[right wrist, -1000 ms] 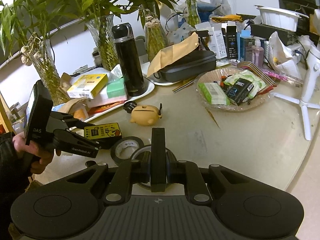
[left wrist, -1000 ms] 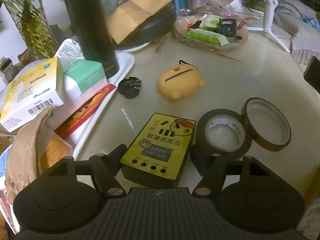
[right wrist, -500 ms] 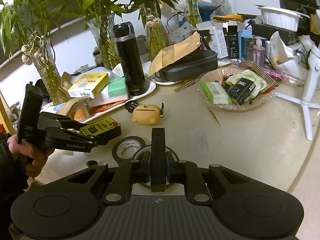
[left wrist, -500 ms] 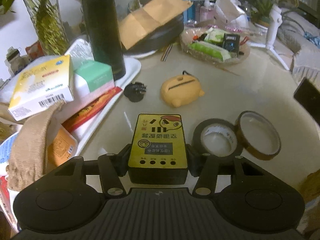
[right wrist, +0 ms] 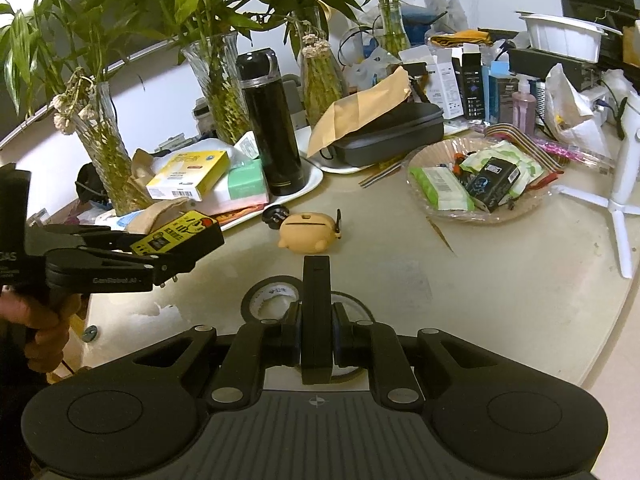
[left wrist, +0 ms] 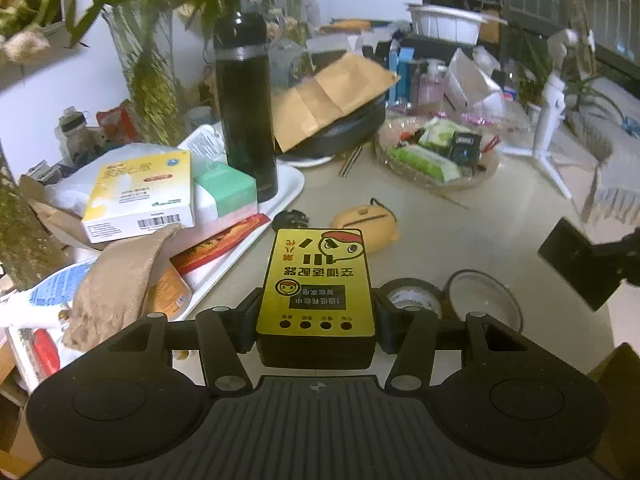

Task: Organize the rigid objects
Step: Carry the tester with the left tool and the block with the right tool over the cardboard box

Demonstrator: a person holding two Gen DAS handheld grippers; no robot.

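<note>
Two near wrist views, shared table (left wrist: pixel 500 216)

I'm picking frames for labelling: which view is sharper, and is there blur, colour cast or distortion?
Right wrist view: crisp, neutral light, the black flask sharp, fisheye bending the table edge. Left wrist view: softer, greenish-yellow cast, motion blur on the snack basket and background; the yellow-topped box in the left gripper stays readable.

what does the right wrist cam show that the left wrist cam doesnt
Only the right wrist view shows the person's hand holding the left gripper from the side, lifted off the table, and a thin black object clamped in the right gripper. Only the left wrist view shows the yellow box's printed face. Both show the black flask, the tape rolls and the yellow pig-shaped case.
</note>
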